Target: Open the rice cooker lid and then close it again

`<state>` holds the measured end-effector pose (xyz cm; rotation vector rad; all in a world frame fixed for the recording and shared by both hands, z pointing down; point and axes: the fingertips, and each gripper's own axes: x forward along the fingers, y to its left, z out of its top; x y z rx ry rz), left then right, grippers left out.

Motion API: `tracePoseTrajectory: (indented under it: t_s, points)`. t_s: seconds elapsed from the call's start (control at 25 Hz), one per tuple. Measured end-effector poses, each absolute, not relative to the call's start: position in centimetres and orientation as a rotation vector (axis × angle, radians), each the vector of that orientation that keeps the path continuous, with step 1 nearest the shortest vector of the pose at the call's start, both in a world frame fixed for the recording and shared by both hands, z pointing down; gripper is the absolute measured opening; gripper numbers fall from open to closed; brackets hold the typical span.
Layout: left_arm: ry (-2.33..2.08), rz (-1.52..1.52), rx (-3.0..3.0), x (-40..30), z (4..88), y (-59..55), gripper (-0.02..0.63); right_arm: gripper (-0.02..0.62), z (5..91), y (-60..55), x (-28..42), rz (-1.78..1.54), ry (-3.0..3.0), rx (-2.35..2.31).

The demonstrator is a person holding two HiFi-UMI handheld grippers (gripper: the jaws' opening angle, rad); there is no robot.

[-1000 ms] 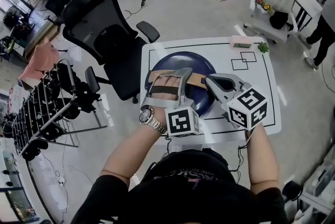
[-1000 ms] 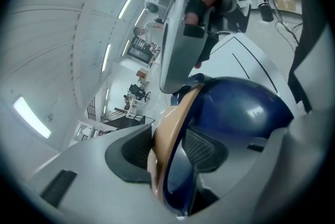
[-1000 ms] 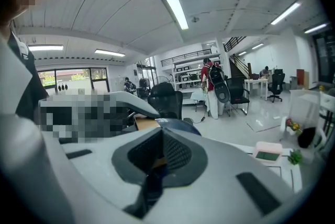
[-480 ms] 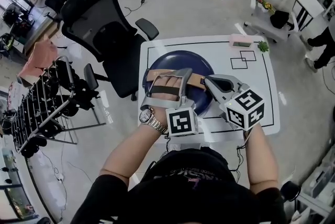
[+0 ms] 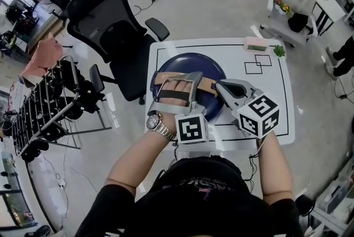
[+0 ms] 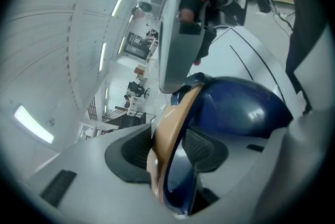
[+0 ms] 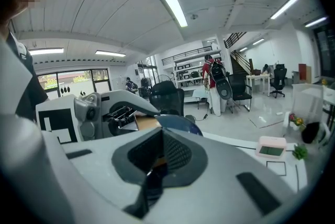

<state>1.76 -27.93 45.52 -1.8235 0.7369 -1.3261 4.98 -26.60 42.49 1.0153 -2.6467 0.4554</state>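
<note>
Still parked on the left half of the white table (image 5: 276, 114): dark blue rice cooker (image 5: 188, 64), lid apparently down, same as a second ago. No lift showing yet, so the opening step is judged barely begun. Clamped about half-wide across the tan handle (image 6: 175, 113) with the left gripper (image 6: 168, 149), pads pressing both sides, tilted down over the dome. Pinched fully together and empty at the right gripper (image 7: 158, 160), hovering just right of the handle, angled slightly downward.

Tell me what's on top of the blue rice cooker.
A tan handle spans the rice cooker, clamped by the left gripper. That gripper and the hand cover its middle.
</note>
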Motion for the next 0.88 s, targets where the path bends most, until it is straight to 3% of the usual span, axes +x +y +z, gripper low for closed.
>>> tracePoseTrajectory:
  t_s: [0.52, 0.88]
  points:
    - [0.892, -1.322, -1.750, 1.6, 44.8, -27.9, 0.186, 0.000, 42.2, -26.3, 5.2, 0.463, -2.728, 0.900]
    - [1.305, -1.221, -1.831, -1.4, 42.7, -26.4, 0.196, 0.000, 40.4, -26.6, 5.9, 0.430, -2.878, 0.848]
